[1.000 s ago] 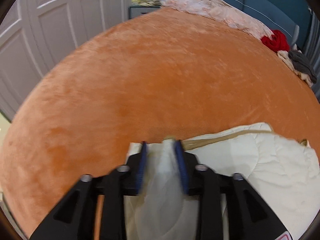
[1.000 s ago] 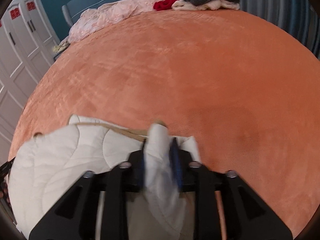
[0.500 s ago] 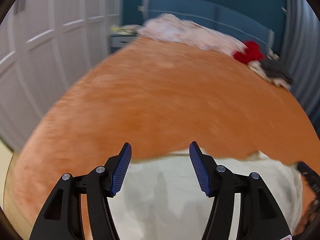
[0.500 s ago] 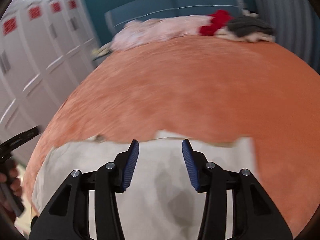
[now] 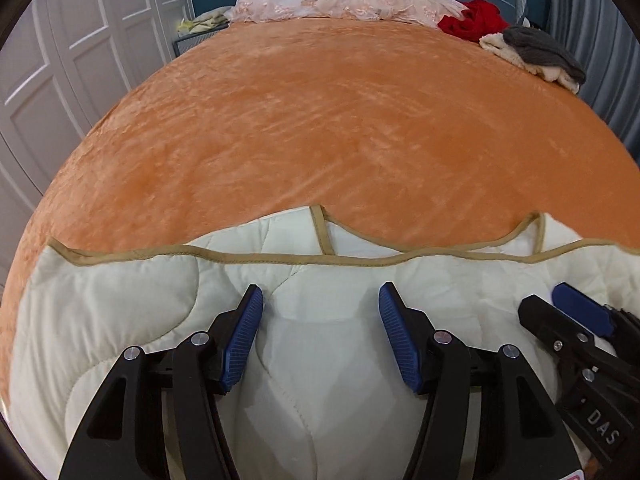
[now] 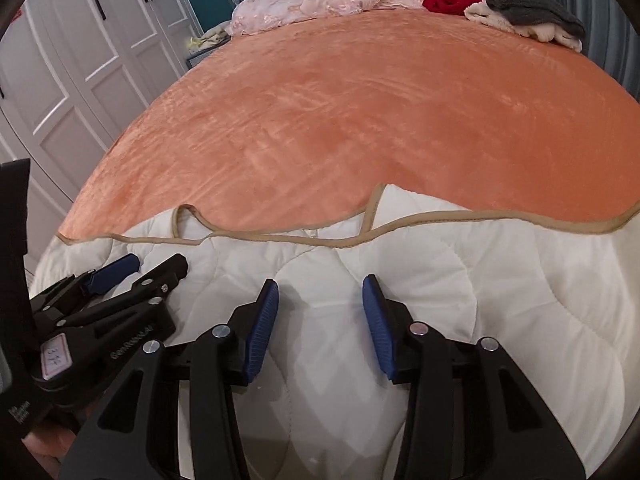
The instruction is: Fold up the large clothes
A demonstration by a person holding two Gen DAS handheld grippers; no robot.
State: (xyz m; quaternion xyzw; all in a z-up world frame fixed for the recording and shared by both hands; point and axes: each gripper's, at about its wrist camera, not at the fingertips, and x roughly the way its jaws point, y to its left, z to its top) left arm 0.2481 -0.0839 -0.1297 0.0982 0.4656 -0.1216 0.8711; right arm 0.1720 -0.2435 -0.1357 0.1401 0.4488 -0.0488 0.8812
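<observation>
A cream quilted piece [image 5: 120, 300] with tan binding lies folded on the orange bed cover [image 5: 320, 120], its bound edges stacked along the far side. My left gripper [image 5: 320, 292] hovers over the quilt's near part, open, with nothing between its blue pads. The right gripper [image 5: 544, 298] shows at the right edge of that view. In the right wrist view the same quilt [image 6: 520, 280] fills the foreground, and my right gripper [image 6: 320, 282] stands open above it, holding nothing. The left gripper [image 6: 158, 260] is close beside it on the left.
Far across the bed lie a pink bedding pile [image 5: 340, 0], a red garment [image 5: 476, 18] and grey and cream clothes [image 5: 536, 52]. White wardrobe doors [image 5: 60, 60] stand along the left. A small bedside table [image 5: 192, 36] sits by the blue headboard.
Both grippers were shut on bunched quilt fabric a second ago. They have let go, opened and drawn back toward me, and the quilt now lies flat and folded.
</observation>
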